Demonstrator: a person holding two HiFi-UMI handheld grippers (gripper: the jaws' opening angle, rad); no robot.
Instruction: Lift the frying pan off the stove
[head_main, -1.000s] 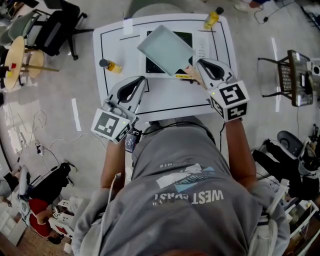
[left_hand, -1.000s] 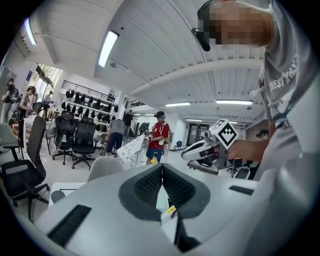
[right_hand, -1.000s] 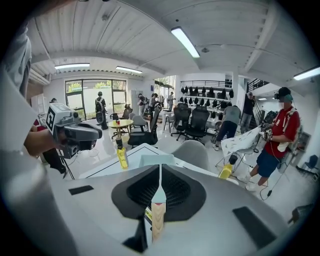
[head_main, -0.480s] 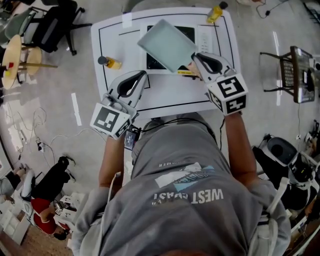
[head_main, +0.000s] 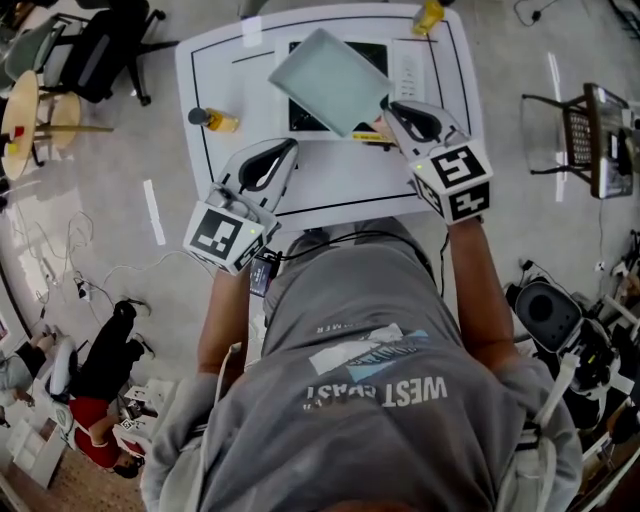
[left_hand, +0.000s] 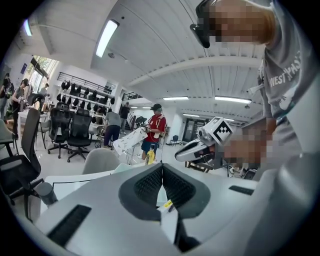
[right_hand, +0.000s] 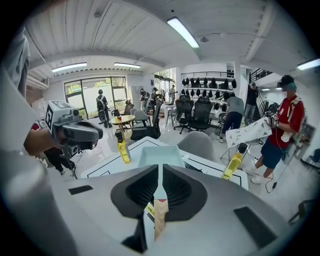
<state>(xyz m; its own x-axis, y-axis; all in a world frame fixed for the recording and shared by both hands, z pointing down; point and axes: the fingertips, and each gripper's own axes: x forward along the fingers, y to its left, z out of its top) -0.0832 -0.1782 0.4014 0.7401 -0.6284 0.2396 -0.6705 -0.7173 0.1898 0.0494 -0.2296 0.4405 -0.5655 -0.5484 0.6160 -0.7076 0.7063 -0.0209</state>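
Observation:
A pale green square frying pan (head_main: 328, 80) lies askew over the black stove (head_main: 373, 55) on the white table (head_main: 340, 180); whether it touches the stove I cannot tell. My right gripper (head_main: 385, 115) holds its wooden handle (right_hand: 159, 216), which fills the narrow gap between the jaws. These jaws have just been opening a little, with the handle still between them. The pan (right_hand: 160, 156) shows just beyond the right gripper (right_hand: 160, 172). My left gripper (head_main: 285, 150) hovers over the table's front left, shut and empty (left_hand: 161, 167).
A yellow bottle with a black cap (head_main: 215, 120) stands at the table's left, another (head_main: 428, 15) at its far right corner. Office chairs, a small round table (head_main: 28, 120) and several people are around the room.
The right gripper and the pan have sunk slightly over the stove. The left gripper has stayed where it was.

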